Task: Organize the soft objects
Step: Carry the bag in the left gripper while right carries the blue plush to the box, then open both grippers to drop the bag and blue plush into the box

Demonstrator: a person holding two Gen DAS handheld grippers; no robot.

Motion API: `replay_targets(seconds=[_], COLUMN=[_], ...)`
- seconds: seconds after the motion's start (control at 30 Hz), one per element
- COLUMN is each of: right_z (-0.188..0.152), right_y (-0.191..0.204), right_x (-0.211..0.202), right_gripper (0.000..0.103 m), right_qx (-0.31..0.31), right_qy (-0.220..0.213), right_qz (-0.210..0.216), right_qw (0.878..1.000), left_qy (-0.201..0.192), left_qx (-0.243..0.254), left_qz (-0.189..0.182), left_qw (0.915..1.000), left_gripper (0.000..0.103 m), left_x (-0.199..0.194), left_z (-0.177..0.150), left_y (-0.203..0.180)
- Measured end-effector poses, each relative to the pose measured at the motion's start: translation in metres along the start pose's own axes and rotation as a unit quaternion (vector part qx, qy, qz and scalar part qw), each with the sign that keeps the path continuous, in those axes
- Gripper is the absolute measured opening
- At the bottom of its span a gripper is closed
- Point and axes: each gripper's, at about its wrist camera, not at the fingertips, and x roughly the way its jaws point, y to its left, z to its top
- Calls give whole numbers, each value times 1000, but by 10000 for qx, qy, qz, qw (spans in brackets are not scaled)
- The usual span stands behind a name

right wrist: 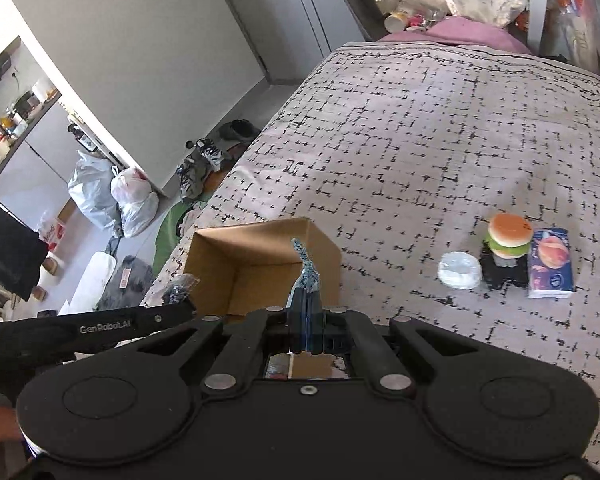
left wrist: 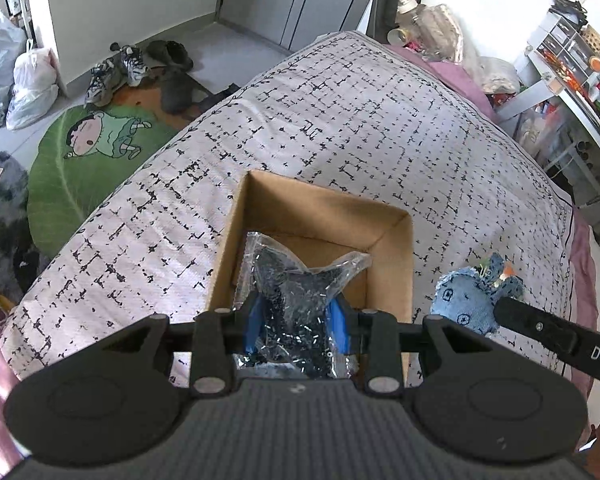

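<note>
An open cardboard box (left wrist: pixel 392 240) stands on the patterned bedspread (left wrist: pixel 340 120); it also shows in the right wrist view (right wrist: pixel 256 256). My left gripper (left wrist: pixel 298 320) is shut on a clear plastic bag of dark cloth (left wrist: pixel 296 276) and holds it over the box opening. My right gripper (right wrist: pixel 307 304) is shut on a thin part of a blue plush toy (right wrist: pixel 306 268). The toy's body (left wrist: pixel 472 300) hangs just right of the box. A toy burger (right wrist: pixel 509 236), a tissue pack (right wrist: pixel 551 264) and a round white pad (right wrist: pixel 460 270) lie on the bed to the right.
The burger sits on a black block (right wrist: pixel 504 274). The bed's left edge drops to a floor with a green cartoon rug (left wrist: pixel 88 160), shoes (left wrist: pixel 116 72) and white plastic bags (left wrist: pixel 28 84). Clutter and shelves (left wrist: pixel 572 64) stand beyond the far right of the bed.
</note>
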Motion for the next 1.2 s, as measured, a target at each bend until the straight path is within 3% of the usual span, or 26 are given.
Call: replay_targets(seconds=[0.2, 0.37, 0.67, 0.83, 1.07, 1.2], right_z=[0, 0, -4, -6, -9, -11], right_y=[14, 22, 33, 32, 14, 3], right_x=[12, 23, 42, 46, 29, 18], right_gripper=[0, 0, 0, 5, 5, 6], right_qx=[-74, -108, -243, -147, -11, 41], right_qy=[93, 175, 371, 550, 494, 476], right_qz=[-30, -39, -89, -30, -39, -73], right_qw=[9999, 9998, 9990, 9984, 9988, 9988], left_qy=[75, 34, 0, -17, 25, 21], left_qx=[-169, -287, -447, -390, -183, -79], left_qz=[-98, -159, -166, -96, 136, 113], left_qw=[9998, 9995, 9989, 9992, 9997, 9999], left_gripper=[36, 46, 47, 48, 78, 81], left_x=[12, 14, 4, -2, -7, -9], left_z=[0, 3, 0, -3, -5, -7], left_y=[10, 15, 25, 25, 12, 1])
